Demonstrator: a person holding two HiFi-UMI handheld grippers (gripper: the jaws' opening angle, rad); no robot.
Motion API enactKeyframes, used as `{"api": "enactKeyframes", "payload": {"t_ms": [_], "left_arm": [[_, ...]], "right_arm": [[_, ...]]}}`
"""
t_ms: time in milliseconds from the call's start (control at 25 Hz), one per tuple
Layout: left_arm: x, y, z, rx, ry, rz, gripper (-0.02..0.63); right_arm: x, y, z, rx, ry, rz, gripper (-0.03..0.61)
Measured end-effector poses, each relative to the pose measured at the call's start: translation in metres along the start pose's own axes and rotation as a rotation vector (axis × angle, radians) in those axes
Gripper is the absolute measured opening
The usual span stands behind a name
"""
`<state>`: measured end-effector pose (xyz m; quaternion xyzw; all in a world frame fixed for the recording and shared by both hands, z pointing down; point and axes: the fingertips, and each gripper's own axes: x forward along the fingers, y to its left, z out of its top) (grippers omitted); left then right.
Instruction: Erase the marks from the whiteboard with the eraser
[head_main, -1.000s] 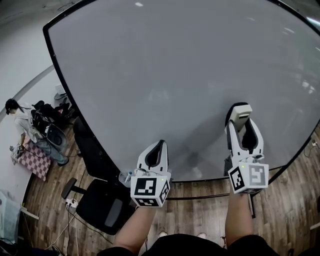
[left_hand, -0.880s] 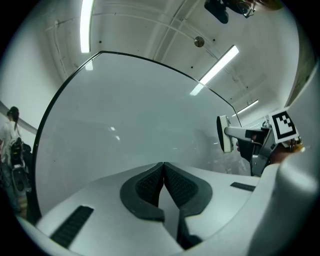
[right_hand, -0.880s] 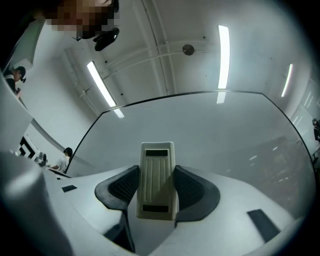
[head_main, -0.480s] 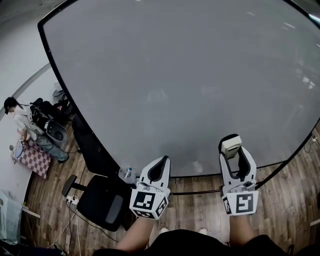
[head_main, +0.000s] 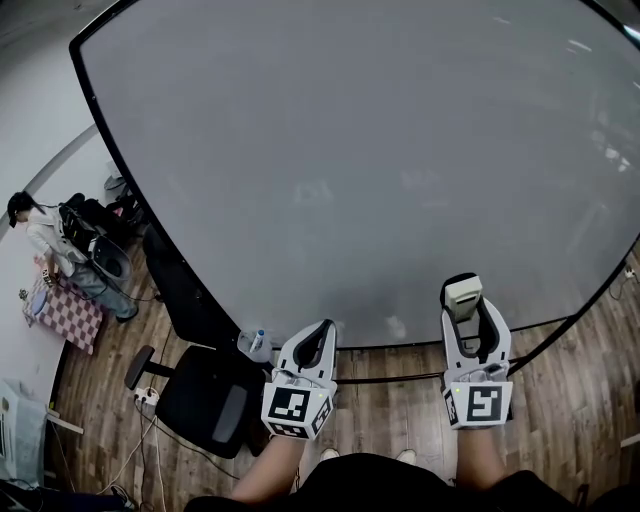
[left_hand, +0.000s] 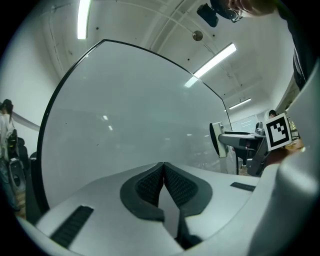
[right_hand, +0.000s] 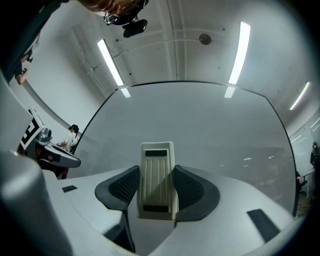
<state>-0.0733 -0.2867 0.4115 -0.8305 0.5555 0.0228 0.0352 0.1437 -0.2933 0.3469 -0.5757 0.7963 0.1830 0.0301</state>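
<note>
A large black-framed whiteboard (head_main: 340, 150) fills the head view; I see no marks on its grey surface. My right gripper (head_main: 463, 292) is shut on a cream ribbed eraser (head_main: 461, 295), held near the board's bottom edge at the right. In the right gripper view the eraser (right_hand: 157, 180) stands upright between the dark pads (right_hand: 190, 190), facing the whiteboard (right_hand: 200, 125). My left gripper (head_main: 318, 333) hangs at the board's lower edge, shut with nothing in it; its pads (left_hand: 150, 185) meet in the left gripper view, where the eraser (left_hand: 216, 140) shows at right.
A black office chair (head_main: 200, 400) stands on the wooden floor (head_main: 560, 400) at lower left, with a small bottle (head_main: 256, 343) near the board's base. A person (head_main: 45, 250) sits at far left beside bags and a checkered mat (head_main: 65, 315).
Both grippers have dropped from on the board to its bottom edge. The right one, still holding the eraser, came down and slightly left.
</note>
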Motion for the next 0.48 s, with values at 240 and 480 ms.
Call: {"api": "enactKeyframes", "payload": {"t_ms": [240, 480], "left_arm": [[0.002, 0.0, 0.007, -0.007, -0.009, 0.006, 0.018], [0.005, -0.001, 0.012, -0.014, -0.015, 0.012, 0.018]], "right_arm": [[0.001, -0.003, -0.011, 0.014, 0.03, -0.015, 0.245], [0.002, -0.001, -0.01, 0.02, 0.038, -0.007, 0.245]]}}
